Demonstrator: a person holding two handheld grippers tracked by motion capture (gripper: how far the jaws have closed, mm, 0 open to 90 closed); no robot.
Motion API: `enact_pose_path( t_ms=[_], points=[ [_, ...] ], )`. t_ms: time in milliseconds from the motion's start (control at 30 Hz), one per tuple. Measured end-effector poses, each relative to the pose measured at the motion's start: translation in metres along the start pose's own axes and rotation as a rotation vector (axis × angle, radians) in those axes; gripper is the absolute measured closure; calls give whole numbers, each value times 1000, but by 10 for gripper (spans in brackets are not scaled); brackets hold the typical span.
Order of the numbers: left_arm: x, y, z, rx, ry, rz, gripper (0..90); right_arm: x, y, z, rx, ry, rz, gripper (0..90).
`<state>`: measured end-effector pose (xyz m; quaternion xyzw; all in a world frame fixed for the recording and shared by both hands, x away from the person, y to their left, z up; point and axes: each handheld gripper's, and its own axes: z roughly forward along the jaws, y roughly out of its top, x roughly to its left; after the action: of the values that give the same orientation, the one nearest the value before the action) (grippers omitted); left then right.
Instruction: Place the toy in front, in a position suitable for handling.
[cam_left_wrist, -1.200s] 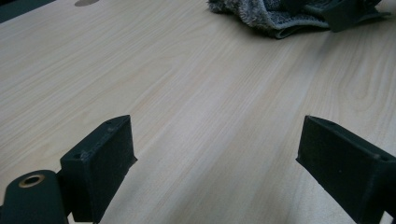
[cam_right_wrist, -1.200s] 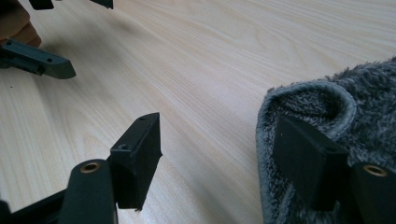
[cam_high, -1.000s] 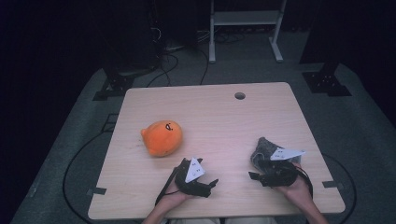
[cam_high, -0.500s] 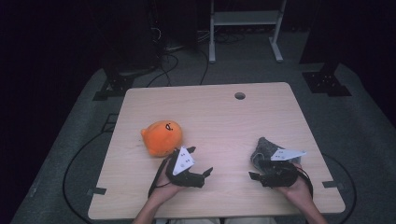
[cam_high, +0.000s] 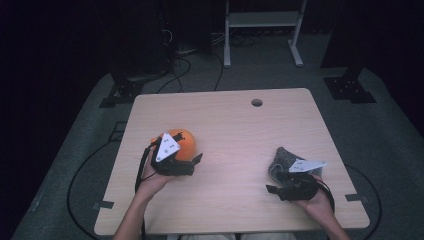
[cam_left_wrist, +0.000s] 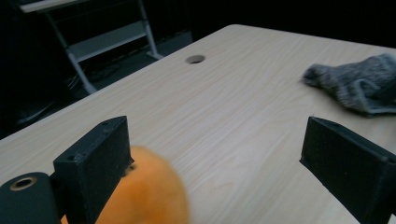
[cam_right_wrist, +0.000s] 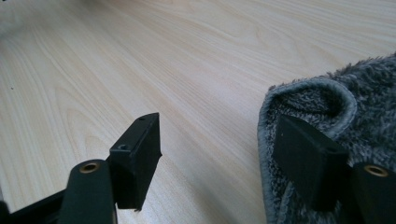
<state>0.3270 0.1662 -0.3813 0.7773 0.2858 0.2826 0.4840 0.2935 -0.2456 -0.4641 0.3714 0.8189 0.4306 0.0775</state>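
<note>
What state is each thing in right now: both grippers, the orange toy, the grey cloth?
Left gripper: open, jaws wide, one jaw beside the toy.
Right gripper: open, one jaw over the cloth's edge.
Orange plush toy: on the table, not clamped.
Grey fleece cloth: crumpled, edge folded over, lying on the table.

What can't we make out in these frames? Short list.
- Orange toy, high view: the near half is hidden under the left gripper and its grey plate; the face can't be read.
- Orange toy, left gripper view: blurred, cut off by the bottom edge and by one jaw; contact with that jaw can't be told.
- Grey cloth, right gripper view: cut off by the right edge; one jaw of the right gripper covers part of it.
</note>
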Motion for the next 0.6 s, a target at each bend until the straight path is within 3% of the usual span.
enact_pose_path(
  t_ms=[300, 500, 533, 600],
  points=[
    [37, -15, -7, 37, 91, -61, 75, 0, 0, 2, 10, 1, 2, 307],
    [54, -28, -2, 96, 146, -68, 76, 0, 0, 4, 15, 3, -1, 307],
    [57, -33, 3, 108, 174, -77, 76, 0, 0, 4, 15, 4, 0, 307],
    [59, -42, 13, 170, 213, -72, 57, 0, 0, 4, 18, 5, -2, 307]
  ],
)
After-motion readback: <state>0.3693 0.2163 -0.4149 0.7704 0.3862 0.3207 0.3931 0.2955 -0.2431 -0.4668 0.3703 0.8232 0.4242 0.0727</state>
